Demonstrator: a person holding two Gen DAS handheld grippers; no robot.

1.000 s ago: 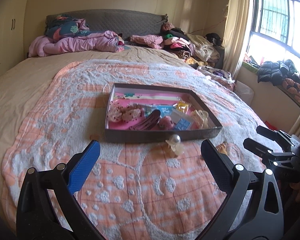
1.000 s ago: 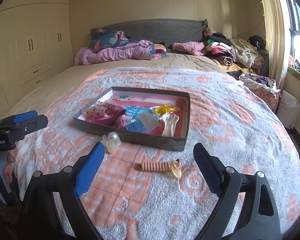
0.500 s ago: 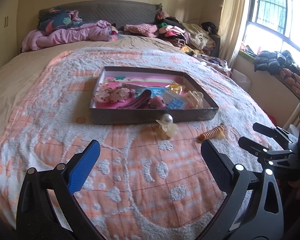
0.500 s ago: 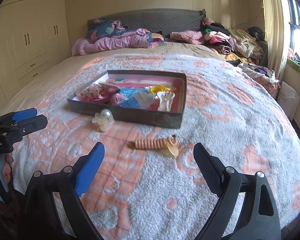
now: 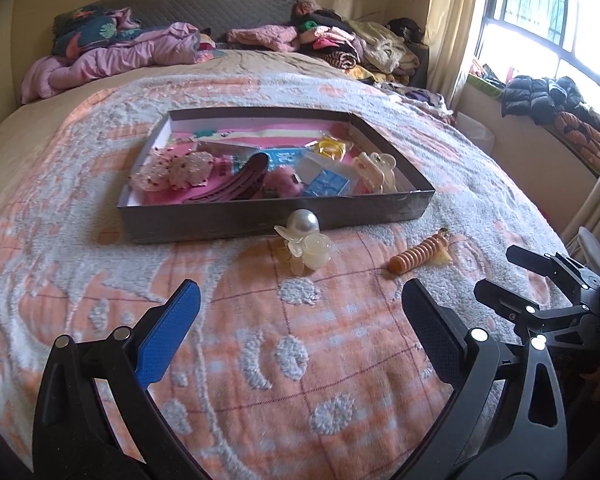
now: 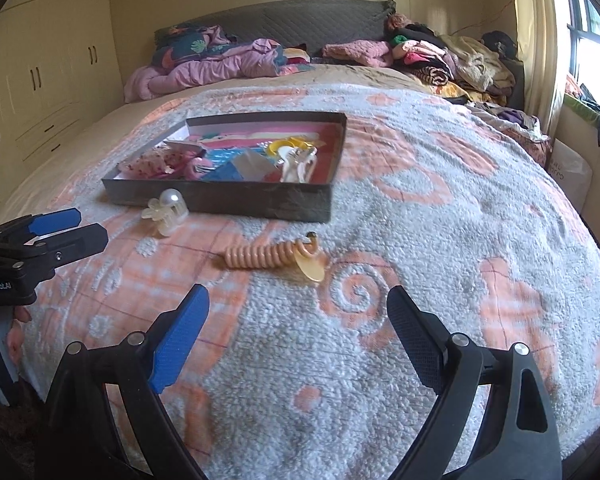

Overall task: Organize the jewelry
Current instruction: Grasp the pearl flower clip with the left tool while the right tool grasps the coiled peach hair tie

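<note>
A shallow dark box (image 5: 276, 216) (image 6: 228, 200) lies on the bed and holds several hair clips and accessories. A clear clip with a large pearl (image 5: 306, 240) (image 6: 168, 210) lies on the blanket just in front of the box. An orange spiral hair tie (image 5: 418, 254) (image 6: 270, 256) lies to its right. My left gripper (image 5: 300, 316) is open and empty, short of the pearl clip. My right gripper (image 6: 298, 316) is open and empty, short of the spiral tie. Each gripper shows at the edge of the other's view.
The bed is covered by an orange and grey blanket (image 5: 260, 340). Heaps of clothes (image 5: 340, 40) and a pink quilt (image 5: 112, 56) lie at the headboard. A window sill with jackets (image 5: 552, 96) is on the right, wardrobes (image 6: 40, 72) on the left.
Both grippers have moved forward and lower toward the bed; the box, pearl clip and spiral tie look nearer. Both stay open.
</note>
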